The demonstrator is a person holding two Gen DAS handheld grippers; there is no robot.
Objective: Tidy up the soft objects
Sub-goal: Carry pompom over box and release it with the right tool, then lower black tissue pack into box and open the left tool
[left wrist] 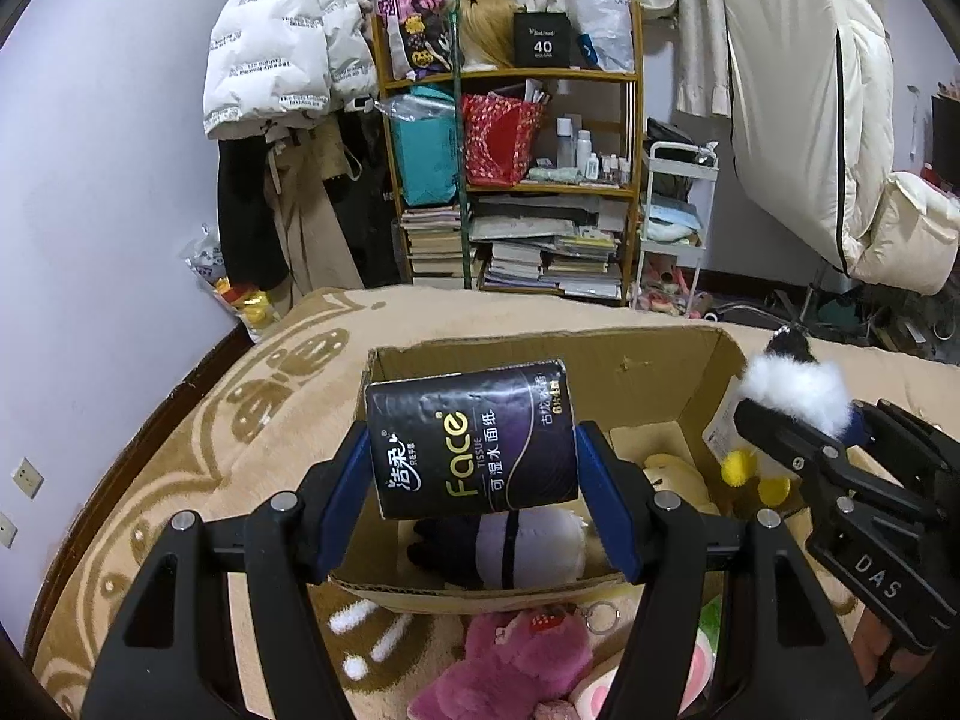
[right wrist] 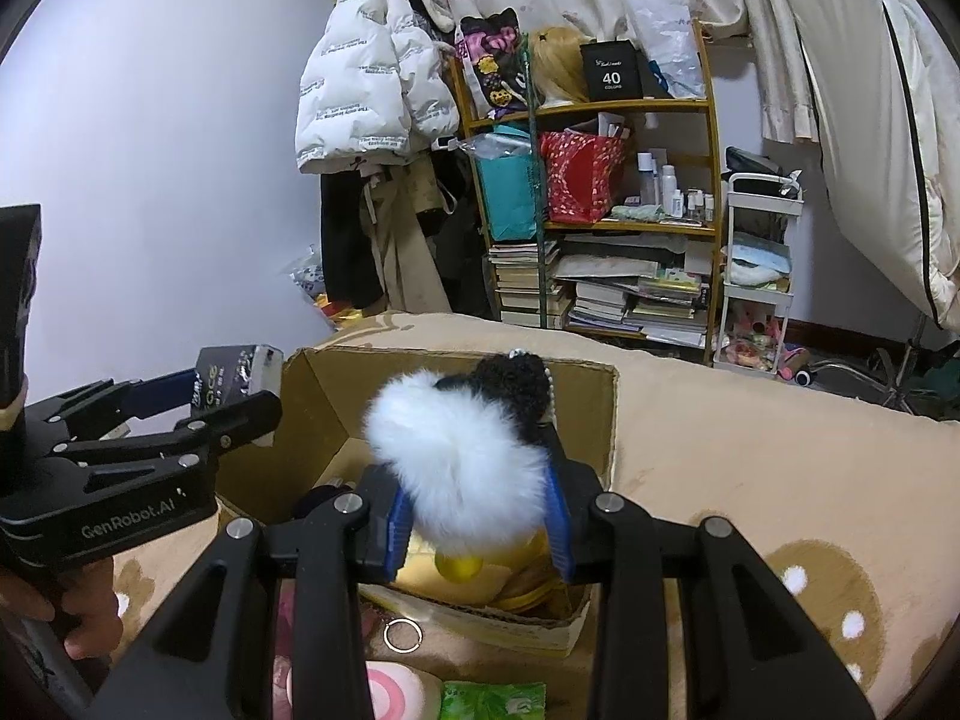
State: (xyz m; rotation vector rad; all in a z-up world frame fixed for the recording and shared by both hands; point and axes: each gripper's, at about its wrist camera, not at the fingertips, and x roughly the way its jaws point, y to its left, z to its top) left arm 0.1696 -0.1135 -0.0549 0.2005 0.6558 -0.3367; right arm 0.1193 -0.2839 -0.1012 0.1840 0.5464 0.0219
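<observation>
Left tool [left wrist: 474, 456] clamping glossy tissue pack [left wrist: 471, 438], right tool [right wrist: 480, 516] squeezing fluffy plush [right wrist: 462, 456].

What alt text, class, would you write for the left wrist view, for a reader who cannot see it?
The left gripper clamps a black tissue pack between its blue-padded jaws above an open cardboard box already holding plush toys. At right, the right gripper holds a fluffy white-and-black toy over the box; a pink plush lies on the tan blanket.
</observation>
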